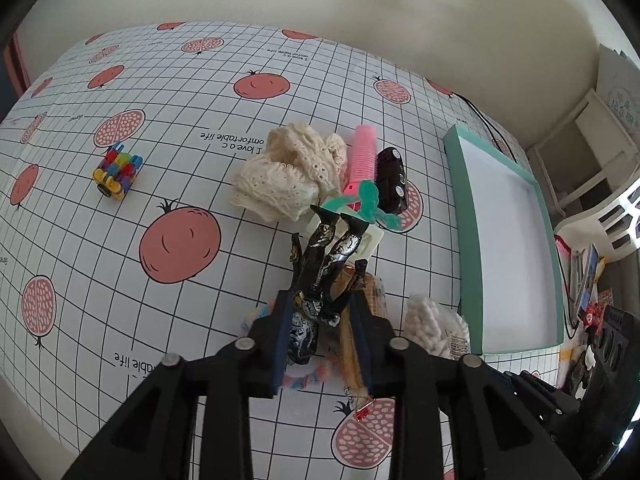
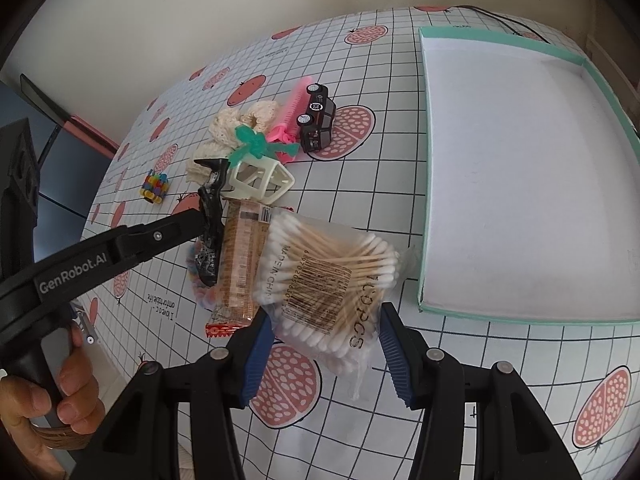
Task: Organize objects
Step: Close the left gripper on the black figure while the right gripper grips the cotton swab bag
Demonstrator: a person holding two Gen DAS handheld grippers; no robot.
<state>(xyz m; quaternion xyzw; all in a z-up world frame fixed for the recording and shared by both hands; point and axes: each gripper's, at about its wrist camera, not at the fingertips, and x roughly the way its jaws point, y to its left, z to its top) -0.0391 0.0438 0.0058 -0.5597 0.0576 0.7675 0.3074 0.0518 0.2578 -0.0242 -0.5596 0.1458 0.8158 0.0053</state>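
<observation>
So, count on the table [image 1: 120, 288]: one cream lace cloth [image 1: 288, 172], one pink comb [image 1: 360, 156], one black toy car [image 2: 316, 122], one green bow clip [image 2: 250, 142], one cream plastic frame [image 2: 262, 180], one multicolour block cube [image 1: 116, 174], one snack bar wrapper [image 2: 238, 264], one pastel bead ring [image 1: 304, 380], one bag of cotton swabs [image 2: 332, 280], one black boot figure [image 1: 324, 264]. One empty teal-rimmed tray [image 2: 520, 168] sits toward the table's right edge; the pile is just beside its left wall.

Left gripper [image 1: 320, 308]: angled steeply down over the pile, fingers straddling the black boot figure. Small gaps show both sides, pads not pressing it; the boot figure lies on the pile, resting on the bead ring.

Right gripper [image 2: 326, 344]: also tilted steeply down, fingers spread wide around the near end of the swab bag, no visible squeeze; bag lies flat on the table.

A hand [image 2: 52, 400] wraps the left gripper's handle at the table's near-left edge.
</observation>
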